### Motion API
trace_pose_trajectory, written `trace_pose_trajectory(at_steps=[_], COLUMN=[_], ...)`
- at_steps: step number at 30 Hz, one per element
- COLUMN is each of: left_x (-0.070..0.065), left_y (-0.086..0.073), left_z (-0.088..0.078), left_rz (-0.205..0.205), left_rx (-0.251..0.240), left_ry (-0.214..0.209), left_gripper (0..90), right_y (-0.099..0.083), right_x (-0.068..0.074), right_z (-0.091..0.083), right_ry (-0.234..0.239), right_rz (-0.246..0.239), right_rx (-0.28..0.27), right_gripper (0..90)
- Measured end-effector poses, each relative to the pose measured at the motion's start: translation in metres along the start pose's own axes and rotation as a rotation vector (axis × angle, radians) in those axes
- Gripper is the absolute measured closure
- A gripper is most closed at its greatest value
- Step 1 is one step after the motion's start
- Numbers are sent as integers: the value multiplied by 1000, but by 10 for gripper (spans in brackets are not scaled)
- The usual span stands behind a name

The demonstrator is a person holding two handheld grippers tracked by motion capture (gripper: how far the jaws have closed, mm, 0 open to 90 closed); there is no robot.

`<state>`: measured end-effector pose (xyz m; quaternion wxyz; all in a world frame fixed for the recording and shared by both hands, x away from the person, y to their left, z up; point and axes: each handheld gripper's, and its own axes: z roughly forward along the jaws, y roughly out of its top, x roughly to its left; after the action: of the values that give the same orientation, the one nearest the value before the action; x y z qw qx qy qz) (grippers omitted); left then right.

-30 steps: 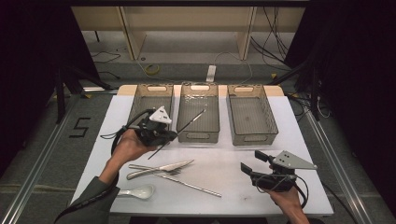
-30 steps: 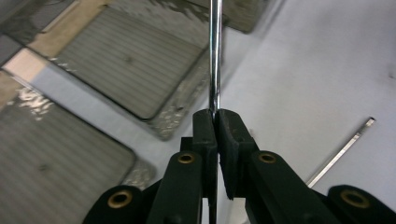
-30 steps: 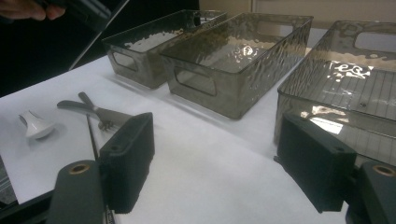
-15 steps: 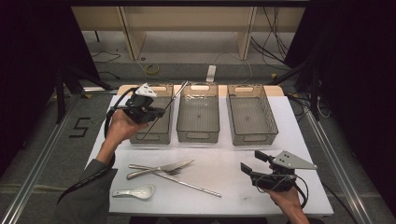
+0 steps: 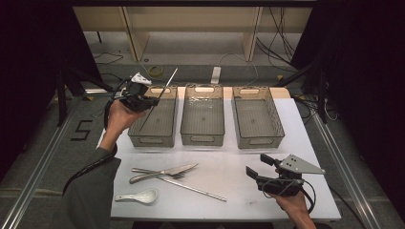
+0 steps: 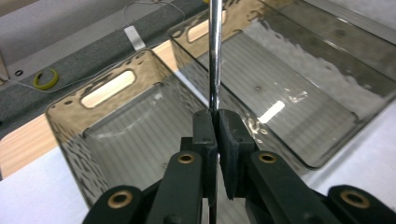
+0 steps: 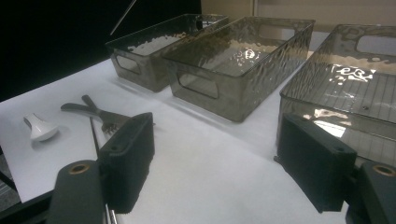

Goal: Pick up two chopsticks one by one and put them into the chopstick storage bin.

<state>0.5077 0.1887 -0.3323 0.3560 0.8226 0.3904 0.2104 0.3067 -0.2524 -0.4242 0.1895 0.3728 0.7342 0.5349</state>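
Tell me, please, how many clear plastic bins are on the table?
3. They stand in one row at the far side of the table: the left bin under the raised left gripper, the middle bin, and the right bin. None seems hidden.

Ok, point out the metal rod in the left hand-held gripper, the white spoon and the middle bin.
metal rod [image 6: 215, 56], left gripper view, on its shaft above the jaws.
white spoon [image 5: 145, 195], high view, on its bowl.
middle bin [image 5: 202, 140], high view, on its near wall.
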Motion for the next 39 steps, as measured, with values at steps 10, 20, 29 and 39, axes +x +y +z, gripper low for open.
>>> trace_pose_trajectory(at_steps=[10, 20, 29, 39], left_x=[19, 25, 29, 31], left_y=[-9, -22, -37, -48], left_z=[18, 27, 36, 46], left_rz=[-53, -91, -114, -127], left_rx=[19, 14, 32, 69], left_ry=[24, 34, 46, 53], left_gripper=[852, 851, 851, 844], right_y=[0, -1, -1, -1], right_x=[1, 2, 2, 3], right_z=[1, 1, 2, 2], right_ry=[4, 7, 9, 9], right_rz=[-6, -8, -12, -11], right_rx=[6, 12, 19, 23], right_gripper=[284, 284, 284, 284])
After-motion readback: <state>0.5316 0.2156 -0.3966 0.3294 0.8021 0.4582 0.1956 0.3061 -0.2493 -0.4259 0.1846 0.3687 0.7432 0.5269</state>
